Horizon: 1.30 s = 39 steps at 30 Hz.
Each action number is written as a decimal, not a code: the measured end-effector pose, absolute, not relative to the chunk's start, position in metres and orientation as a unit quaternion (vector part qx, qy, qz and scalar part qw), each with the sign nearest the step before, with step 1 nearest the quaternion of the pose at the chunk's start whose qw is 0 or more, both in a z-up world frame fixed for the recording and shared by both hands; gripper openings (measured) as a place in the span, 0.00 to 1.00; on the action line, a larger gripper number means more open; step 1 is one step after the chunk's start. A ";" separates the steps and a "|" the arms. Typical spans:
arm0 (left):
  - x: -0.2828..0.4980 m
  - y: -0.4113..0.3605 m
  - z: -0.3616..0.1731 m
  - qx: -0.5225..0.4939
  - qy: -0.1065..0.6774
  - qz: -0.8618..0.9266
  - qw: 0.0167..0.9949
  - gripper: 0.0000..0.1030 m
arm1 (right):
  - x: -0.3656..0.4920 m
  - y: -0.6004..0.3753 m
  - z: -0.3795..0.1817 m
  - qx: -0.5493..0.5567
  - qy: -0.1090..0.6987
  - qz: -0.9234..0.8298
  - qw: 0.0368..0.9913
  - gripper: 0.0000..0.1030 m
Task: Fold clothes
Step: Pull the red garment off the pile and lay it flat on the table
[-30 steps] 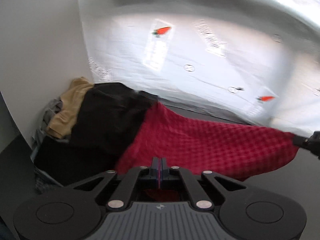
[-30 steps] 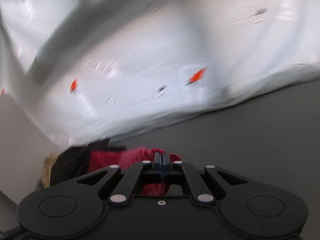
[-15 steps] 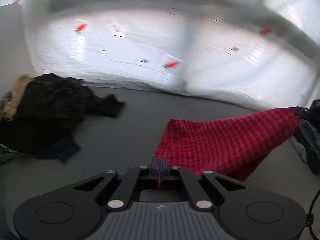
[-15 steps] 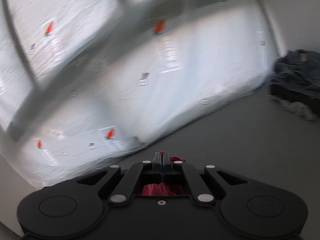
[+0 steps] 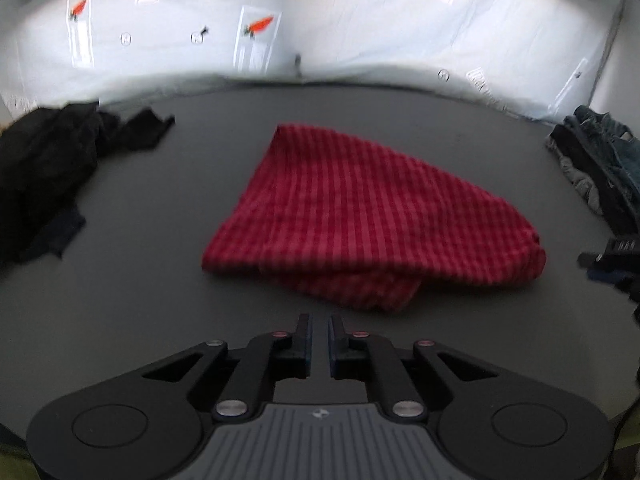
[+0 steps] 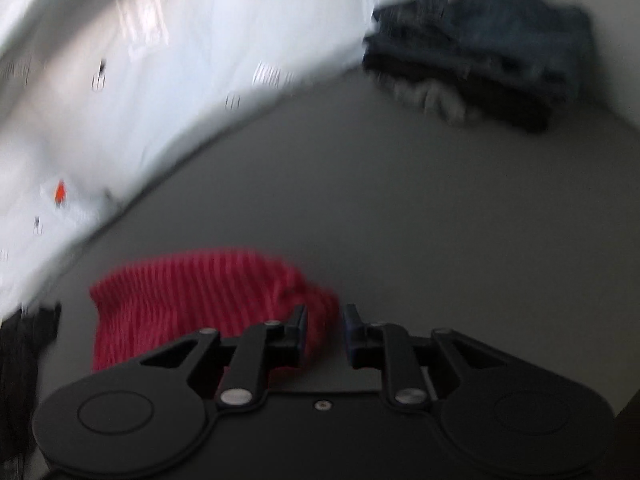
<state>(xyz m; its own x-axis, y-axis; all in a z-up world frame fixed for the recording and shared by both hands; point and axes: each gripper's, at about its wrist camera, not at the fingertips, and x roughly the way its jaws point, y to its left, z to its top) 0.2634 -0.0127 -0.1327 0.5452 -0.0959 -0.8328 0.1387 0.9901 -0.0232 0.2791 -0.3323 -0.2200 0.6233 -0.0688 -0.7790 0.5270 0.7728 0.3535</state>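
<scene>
A red checked garment point(image 5: 360, 216) lies in a loose heap on the dark grey table point(image 5: 160, 300), its near edge bunched and folded under. My left gripper point(image 5: 319, 334) hovers just short of that near edge; its jaws are opening by a narrow gap with nothing between them. In the right wrist view the same red garment point(image 6: 200, 300) lies at lower left. My right gripper point(image 6: 325, 322) is at its right end, jaws opening, with the cloth's corner beside the left finger point(image 6: 298, 328) and no grip on it. At the right edge of the left wrist view the right gripper point(image 5: 612, 260) shows as a black shape.
A heap of black clothes point(image 5: 44, 168) lies at the table's left. Folded denim and dark garments point(image 6: 488, 48) are stacked at the far right, also visible as a pile point(image 5: 600, 168). White plastic sheeting with orange marks point(image 5: 320, 20) borders the table's far side.
Both grippers carried the red garment from the black heap to the table's middle, lowered it and let go. The cloth now lies on the table and both pairs of jaws have parted.
</scene>
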 end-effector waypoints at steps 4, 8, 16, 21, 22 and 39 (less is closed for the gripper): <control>0.266 -0.018 -0.152 0.035 0.486 -0.067 0.871 0.21 | 0.282 -0.322 -0.253 0.340 0.419 -0.127 0.832 0.32; 0.276 -0.026 -0.174 0.039 0.497 -0.076 0.864 0.25 | 0.286 -0.313 -0.278 0.392 0.418 -0.093 0.814 0.38; 0.315 -0.033 -0.205 0.030 0.500 -0.062 0.863 0.28 | 0.316 -0.305 -0.292 0.409 0.400 -0.089 0.815 0.48; 0.337 -0.027 -0.214 0.026 0.496 -0.059 0.866 0.31 | 0.345 -0.307 -0.299 0.414 0.413 -0.103 0.805 0.18; 0.341 -0.024 -0.215 0.022 0.495 -0.058 0.867 0.31 | 0.348 -0.309 -0.297 0.416 0.410 -0.103 0.805 0.11; 0.457 0.008 -0.210 0.007 0.431 -0.130 0.893 0.37 | 0.444 -0.303 -0.187 0.404 0.204 -0.110 0.885 0.06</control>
<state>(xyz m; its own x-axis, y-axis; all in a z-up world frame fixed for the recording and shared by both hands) 0.4568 0.0075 -0.2095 0.5945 -0.2253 -0.7719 0.2381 0.9662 -0.0986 0.4438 -0.3032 -0.1869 0.8924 -0.0289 -0.4503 0.3590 0.6499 0.6699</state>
